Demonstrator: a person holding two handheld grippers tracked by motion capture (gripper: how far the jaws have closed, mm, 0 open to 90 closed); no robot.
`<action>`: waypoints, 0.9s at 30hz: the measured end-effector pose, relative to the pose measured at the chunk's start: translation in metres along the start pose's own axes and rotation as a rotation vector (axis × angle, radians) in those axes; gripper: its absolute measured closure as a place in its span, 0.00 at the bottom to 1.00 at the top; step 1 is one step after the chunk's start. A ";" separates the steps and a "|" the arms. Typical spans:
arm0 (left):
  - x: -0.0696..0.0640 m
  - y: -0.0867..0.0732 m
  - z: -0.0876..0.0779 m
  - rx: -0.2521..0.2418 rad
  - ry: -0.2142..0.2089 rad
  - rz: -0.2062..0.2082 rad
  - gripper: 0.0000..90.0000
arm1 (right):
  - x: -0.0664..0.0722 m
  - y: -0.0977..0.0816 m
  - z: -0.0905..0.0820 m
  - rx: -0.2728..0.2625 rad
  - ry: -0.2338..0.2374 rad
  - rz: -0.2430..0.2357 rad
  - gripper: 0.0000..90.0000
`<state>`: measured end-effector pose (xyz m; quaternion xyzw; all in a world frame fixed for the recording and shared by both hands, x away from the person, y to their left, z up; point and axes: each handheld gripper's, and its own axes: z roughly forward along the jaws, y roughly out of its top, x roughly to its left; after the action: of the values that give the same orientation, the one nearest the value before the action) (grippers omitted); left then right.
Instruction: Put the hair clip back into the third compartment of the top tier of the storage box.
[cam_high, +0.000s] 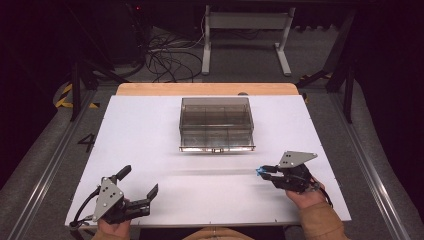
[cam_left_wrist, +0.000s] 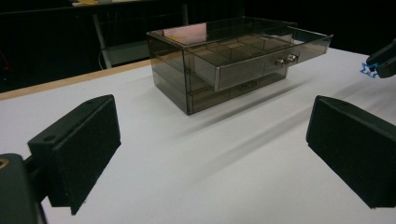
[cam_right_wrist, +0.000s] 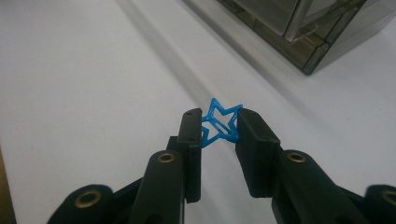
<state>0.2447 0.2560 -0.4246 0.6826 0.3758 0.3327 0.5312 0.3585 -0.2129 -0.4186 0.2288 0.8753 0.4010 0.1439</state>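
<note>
Nearest the camera, the left gripper (cam_high: 138, 183) rested at the worktop's (cam_high: 150, 130) near left corner, its jaws spread wide with nothing between them, pointing toward the drawer box (cam_high: 216, 124). At the near right, the right gripper (cam_right_wrist: 219, 126) lay low and level, jaws pinching a blue star-shaped clip (cam_right_wrist: 220, 123) just above the white surface. Between the two the worktop lay bare; the box's upper drawer (cam_left_wrist: 261, 58) stood pulled out.
</note>
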 end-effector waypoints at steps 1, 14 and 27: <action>0.000 0.000 0.000 0.000 0.000 -0.001 0.04 | 0.000 0.000 -0.001 -0.008 0.000 -0.001 0.80; 0.000 0.000 0.000 0.000 0.001 0.001 0.04 | 0.003 0.003 -0.005 -0.021 0.001 0.007 0.80; 0.000 0.000 0.001 0.002 -0.002 0.002 0.04 | 0.008 0.015 -0.013 -0.014 -0.001 0.003 0.80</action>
<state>0.2454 0.2560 -0.4247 0.6837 0.3750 0.3320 0.5307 0.3505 -0.2089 -0.3991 0.2291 0.8721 0.4072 0.1453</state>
